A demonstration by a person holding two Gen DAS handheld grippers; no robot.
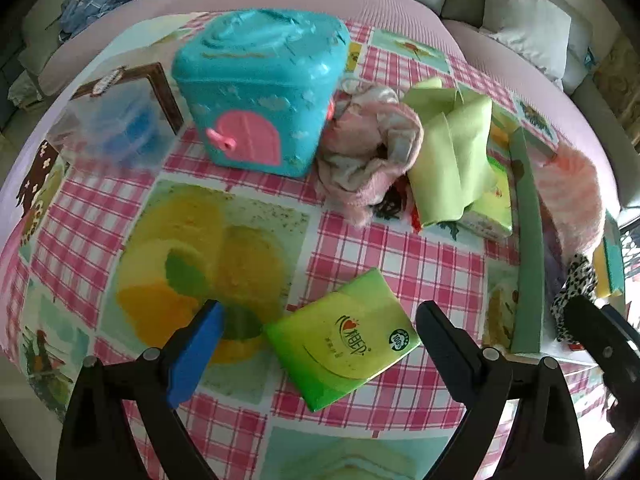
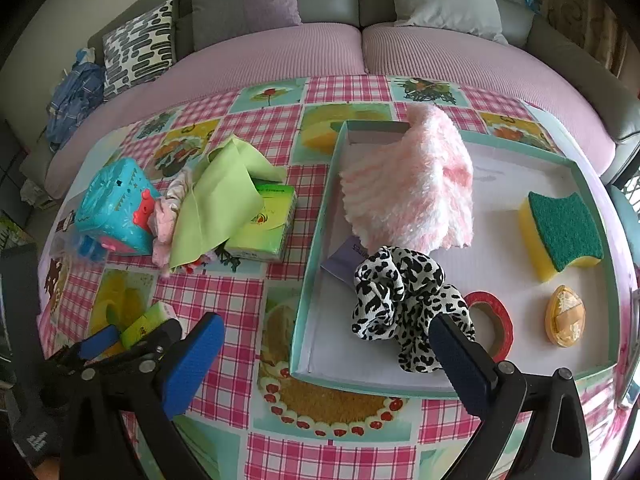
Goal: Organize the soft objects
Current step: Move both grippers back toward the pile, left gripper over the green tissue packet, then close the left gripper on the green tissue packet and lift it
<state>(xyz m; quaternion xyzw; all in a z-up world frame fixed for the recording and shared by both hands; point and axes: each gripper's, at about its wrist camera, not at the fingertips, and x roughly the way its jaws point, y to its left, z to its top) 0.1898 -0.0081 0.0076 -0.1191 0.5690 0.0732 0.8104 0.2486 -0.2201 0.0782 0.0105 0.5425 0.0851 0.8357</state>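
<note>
A small green tissue pack lies flat on the checked tablecloth between the fingers of my open left gripper, which also shows in the right wrist view as the left gripper. My right gripper is open and holds nothing; it hovers over the near left corner of the teal-rimmed tray. A leopard-print scrunchie lies in the tray against the right fingertip. A fluffy pink cloth is heaped at the tray's back. Outside the tray, a pink garment and a light green cloth are piled together.
A teal toy box and a clear container stand at the left. A larger green tissue box sits under the green cloth. The tray also holds a sponge, red tape roll and orange egg-shaped item. A sofa lies behind.
</note>
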